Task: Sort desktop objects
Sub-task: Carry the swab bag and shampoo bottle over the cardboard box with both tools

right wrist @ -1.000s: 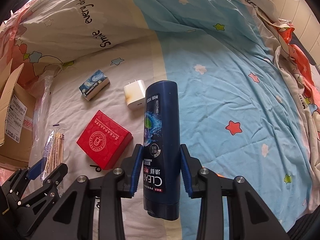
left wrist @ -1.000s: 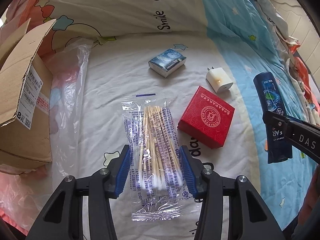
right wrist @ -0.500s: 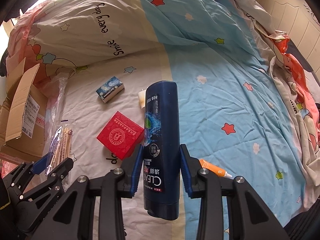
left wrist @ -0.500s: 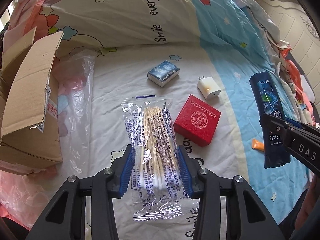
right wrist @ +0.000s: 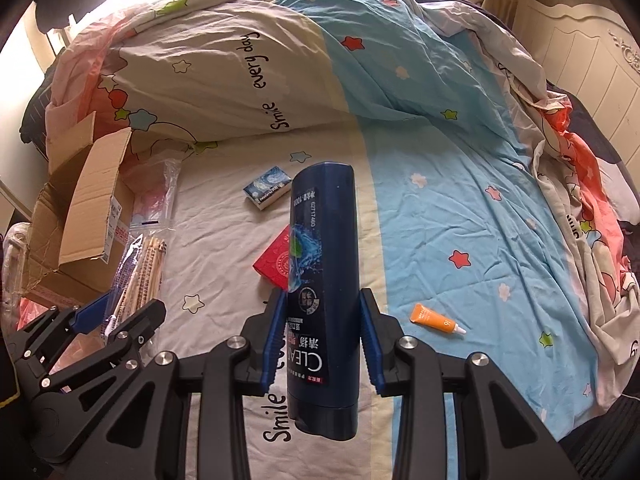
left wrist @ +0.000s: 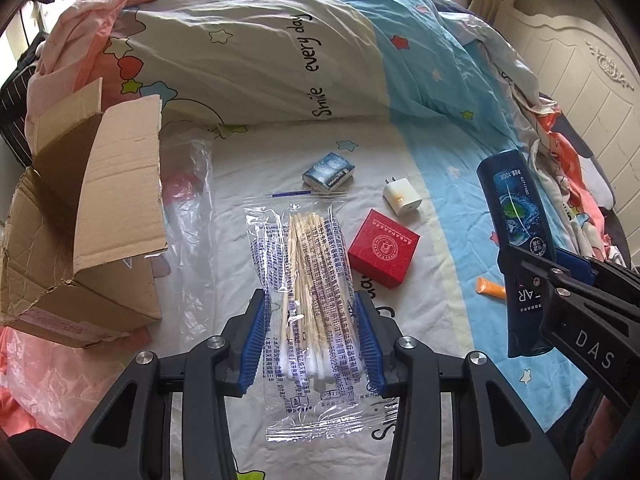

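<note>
Both grippers are carrying something, lifted clear of the bedsheet [left wrist: 248, 184]. Left gripper [left wrist: 316, 340] is pinching the swab bag [left wrist: 308, 280] across its width, blue pads bearing on both long edges near the cotton-tip end; the bag's long axis is running straight out ahead of the fingers. Right gripper [right wrist: 322, 344] is clamping the shampoo bottle [right wrist: 324, 264] low on its body near the cap, cap end hanging toward the camera, long axis also pointing forward along the fingers.

Landmark: cardboard box [left wrist: 80, 216], flaps open. The swab bag is sitting just right of the box; the bottle is well to the right of it, past the red box [left wrist: 383, 247]. So the left gripper is the nearer one to the box, probably the drop spot, with the bag going in lengthwise.

Lying on the sheet, right of the box: blue pack [left wrist: 329, 171], white charger [left wrist: 401, 197], orange tube [right wrist: 436, 319] farthest out.
</note>
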Tool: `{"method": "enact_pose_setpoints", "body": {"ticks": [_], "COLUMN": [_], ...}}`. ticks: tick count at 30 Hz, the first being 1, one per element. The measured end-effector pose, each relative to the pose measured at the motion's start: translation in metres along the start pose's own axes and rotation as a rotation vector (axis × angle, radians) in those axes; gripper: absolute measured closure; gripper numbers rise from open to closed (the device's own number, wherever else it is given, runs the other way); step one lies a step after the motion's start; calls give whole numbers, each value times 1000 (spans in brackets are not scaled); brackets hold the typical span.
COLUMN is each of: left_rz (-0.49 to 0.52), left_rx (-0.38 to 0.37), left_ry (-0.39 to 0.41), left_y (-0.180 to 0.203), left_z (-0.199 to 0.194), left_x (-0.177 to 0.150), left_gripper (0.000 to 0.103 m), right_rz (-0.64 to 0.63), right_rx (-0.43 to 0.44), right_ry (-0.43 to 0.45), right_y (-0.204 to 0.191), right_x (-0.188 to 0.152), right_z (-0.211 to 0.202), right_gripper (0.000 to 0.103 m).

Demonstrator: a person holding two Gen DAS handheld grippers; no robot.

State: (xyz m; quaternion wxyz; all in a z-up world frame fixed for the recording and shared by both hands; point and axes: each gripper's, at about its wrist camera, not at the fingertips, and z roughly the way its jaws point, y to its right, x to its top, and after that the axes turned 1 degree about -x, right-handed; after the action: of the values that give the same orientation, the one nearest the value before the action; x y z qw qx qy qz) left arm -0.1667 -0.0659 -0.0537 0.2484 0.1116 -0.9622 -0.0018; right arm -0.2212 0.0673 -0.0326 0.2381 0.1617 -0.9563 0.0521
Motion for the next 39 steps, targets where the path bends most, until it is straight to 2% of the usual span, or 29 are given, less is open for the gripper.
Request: {"method": "enact_pose_setpoints", "body": {"ticks": [9, 20, 28, 39], "left_rz": [-26, -36, -32, -40], "left_rx": [22, 66, 89, 105], "left_ry": [46, 47, 81, 112], "left_y": [-33, -77, -107, -146], "left_z": [-42, -67, -89, -104], "left_x": [2, -9, -14, -3], "left_gripper": [59, 59, 59, 59], "right_rz": [-57, -165, -254, -336], "right_rx": [42, 118, 141, 164], "right_ry": [52, 79, 87, 95], "right_y": [-45, -106, -146, -190], "right_x": [7, 9, 8, 13], "right_z": [-40, -67, -73, -79], "right_gripper": [70, 70, 70, 69]}}
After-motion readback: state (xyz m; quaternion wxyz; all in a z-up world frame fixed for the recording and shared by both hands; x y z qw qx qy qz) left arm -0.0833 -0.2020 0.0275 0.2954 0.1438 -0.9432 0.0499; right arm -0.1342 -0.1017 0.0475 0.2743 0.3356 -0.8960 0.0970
